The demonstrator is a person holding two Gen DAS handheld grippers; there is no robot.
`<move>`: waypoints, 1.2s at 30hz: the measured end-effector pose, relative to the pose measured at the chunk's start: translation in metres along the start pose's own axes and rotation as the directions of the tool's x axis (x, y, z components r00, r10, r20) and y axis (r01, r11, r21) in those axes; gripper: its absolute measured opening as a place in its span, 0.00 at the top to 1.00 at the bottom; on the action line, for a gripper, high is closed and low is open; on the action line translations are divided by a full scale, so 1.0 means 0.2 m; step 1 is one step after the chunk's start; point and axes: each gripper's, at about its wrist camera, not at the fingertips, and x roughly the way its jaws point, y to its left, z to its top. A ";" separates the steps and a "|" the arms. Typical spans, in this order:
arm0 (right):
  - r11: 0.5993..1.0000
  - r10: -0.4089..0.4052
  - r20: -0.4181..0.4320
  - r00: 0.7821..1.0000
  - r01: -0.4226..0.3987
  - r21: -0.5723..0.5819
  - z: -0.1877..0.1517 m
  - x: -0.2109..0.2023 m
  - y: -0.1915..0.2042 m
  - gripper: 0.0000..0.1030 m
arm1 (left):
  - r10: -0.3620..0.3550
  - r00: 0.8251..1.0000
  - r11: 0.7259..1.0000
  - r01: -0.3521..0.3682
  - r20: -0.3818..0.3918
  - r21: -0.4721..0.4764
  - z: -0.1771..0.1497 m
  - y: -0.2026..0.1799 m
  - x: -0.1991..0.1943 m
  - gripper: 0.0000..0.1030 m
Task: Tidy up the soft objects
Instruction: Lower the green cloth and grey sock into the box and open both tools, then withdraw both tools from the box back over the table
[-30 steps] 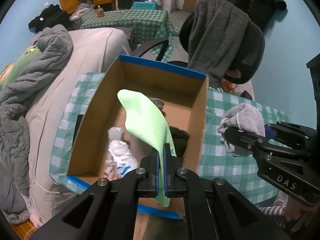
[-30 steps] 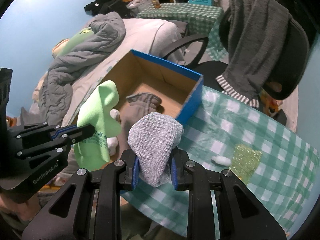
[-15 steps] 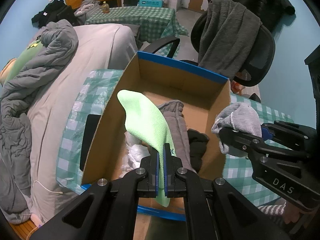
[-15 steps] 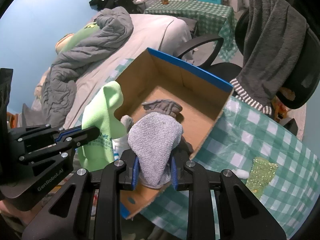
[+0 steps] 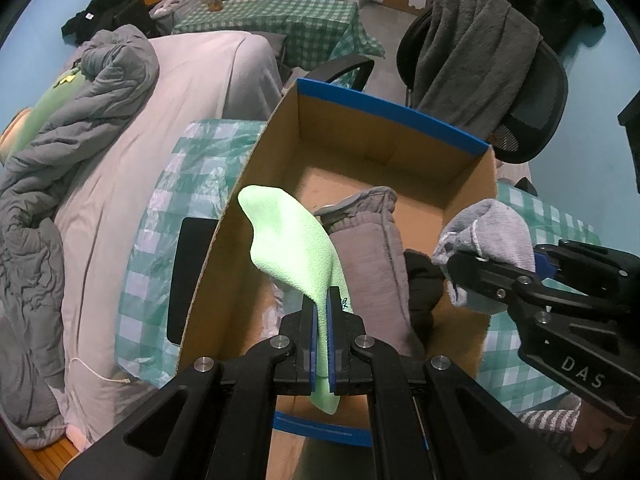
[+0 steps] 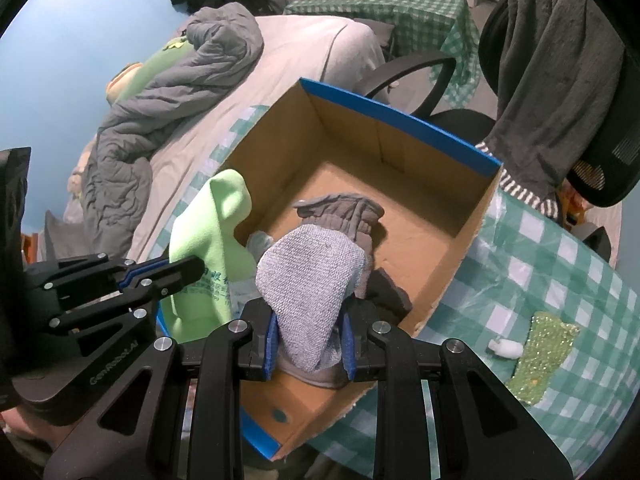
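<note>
An open cardboard box with blue-taped rims stands on the green checked table. My left gripper is shut on a light green cloth, which hangs over the box's near left part. In the right wrist view a knitted grey cloth sits between the pads of my right gripper, over the box's near right corner. Those jaws are opening, and the pads still touch the cloth. Inside the box lie a folded grey-brown garment, a black piece and something white.
A bed with a rumpled grey duvet runs along the left. An office chair draped with a dark grey towel stands behind the box. On the table lie a black flat object, a glittery green sponge and a small white item.
Both grippers have moved forward and down over the box with their cloths. The grey cloth was over the table beside the box and is now above its near corner.
</note>
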 end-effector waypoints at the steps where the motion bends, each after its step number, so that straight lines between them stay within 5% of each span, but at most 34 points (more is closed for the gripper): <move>1: 1.000 -0.001 0.000 1.000 0.001 0.002 0.00 0.00 0.00 0.74 | -0.001 1.000 1.000 0.001 -0.006 0.000 0.00 0.00 0.01 0.96; 5: 1.000 -0.003 -0.008 1.000 0.003 0.007 0.01 0.01 0.00 0.66 | 0.002 1.000 1.000 -0.002 -0.020 0.003 0.00 0.00 0.02 0.88; 9: 1.000 -0.004 -0.012 1.000 0.004 0.011 0.02 0.00 0.00 0.59 | 0.013 1.000 1.000 -0.013 -0.011 0.003 0.01 0.00 0.01 0.62; 15: 1.000 -0.003 0.000 1.000 0.003 0.026 0.01 -0.03 -0.02 0.47 | 0.018 1.000 1.000 -0.018 -0.009 0.006 0.01 -0.03 0.00 0.61; 36: 0.994 -0.043 0.034 0.998 0.040 0.102 -0.12 -0.23 -0.30 0.38 | 0.010 1.000 0.999 -0.010 0.001 0.037 -0.01 -0.32 -0.06 0.56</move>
